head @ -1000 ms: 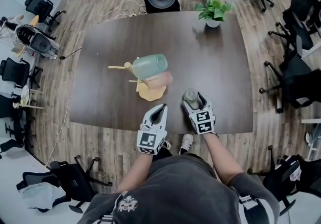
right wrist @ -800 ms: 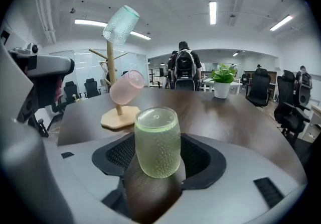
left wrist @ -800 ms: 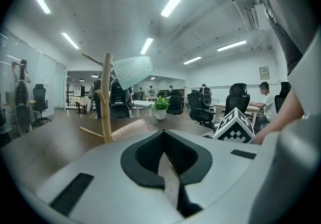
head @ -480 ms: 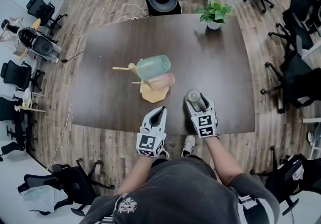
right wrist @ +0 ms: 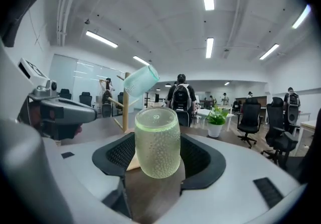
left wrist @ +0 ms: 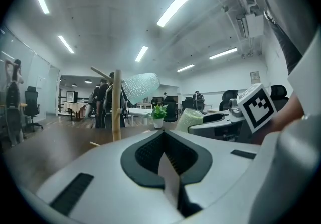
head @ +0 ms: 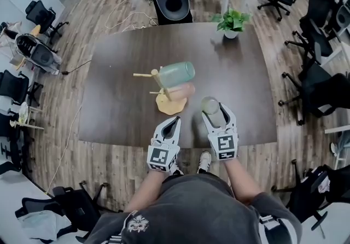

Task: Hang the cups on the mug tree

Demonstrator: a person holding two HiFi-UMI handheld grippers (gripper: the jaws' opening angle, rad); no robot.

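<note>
Grip check: right gripper (head: 214,117) jaws, which have just been closing slightly, pinch the pale green dimpled glass cup (right wrist: 157,142) across its body, above the near edge of the dark wooden table (head: 120,100); left gripper (head: 174,122) jaws are pressed together, nothing between them. Cup looks empty, light, rigid, probably fragile and slick, so this mid-wall hold seems right. Further off to the left, the wooden mug tree (head: 162,87) already carries a teal cup (head: 178,73) and a pink cup (head: 180,91), both seemingly empty.

Mug tree (left wrist: 116,112): base hidden behind left gripper (left wrist: 164,160) body. Pale green cup (right wrist: 157,141): handle out of sight. Pink cup (head: 183,91): partly under teal cup (head: 178,73).
</note>
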